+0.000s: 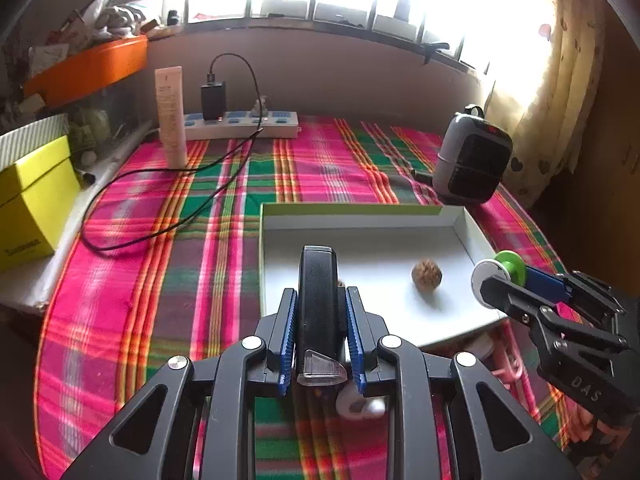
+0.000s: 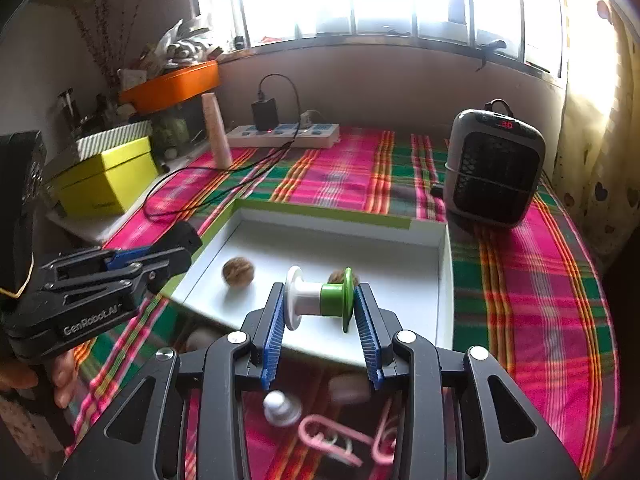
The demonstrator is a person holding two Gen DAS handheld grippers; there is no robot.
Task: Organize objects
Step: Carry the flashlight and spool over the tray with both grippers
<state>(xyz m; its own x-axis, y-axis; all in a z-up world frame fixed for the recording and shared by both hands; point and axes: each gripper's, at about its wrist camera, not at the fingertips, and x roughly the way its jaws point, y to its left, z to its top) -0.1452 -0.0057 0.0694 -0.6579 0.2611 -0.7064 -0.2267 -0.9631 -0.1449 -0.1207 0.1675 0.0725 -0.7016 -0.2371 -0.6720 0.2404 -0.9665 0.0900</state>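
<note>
My left gripper point(image 1: 320, 292) is shut on a black oblong device point(image 1: 318, 280) with a clear cap at its near end, held upright over the near left edge of the white tray point(image 1: 352, 210). One walnut point(image 1: 427, 275) lies in the tray. My right gripper point(image 2: 319, 292) is shut on a white and green spool point(image 2: 320, 298), held sideways above the tray's point(image 2: 320, 210) near part. A walnut point(image 2: 238, 272) lies to the spool's left, and a second walnut point(image 2: 338, 277) peeks from behind it. The left gripper point(image 2: 176, 248) hangs at the tray's left edge.
Plaid cloth covers the table. A grey heater point(image 2: 494, 168) stands right of the tray. A power strip point(image 1: 244, 124), a cream tube point(image 1: 172, 116) and a black cable point(image 1: 160, 232) lie at the back left, a yellow box point(image 1: 32, 200) beside them. Pink clips point(image 2: 344, 440) and a white cap point(image 2: 282, 406) lie under the right gripper.
</note>
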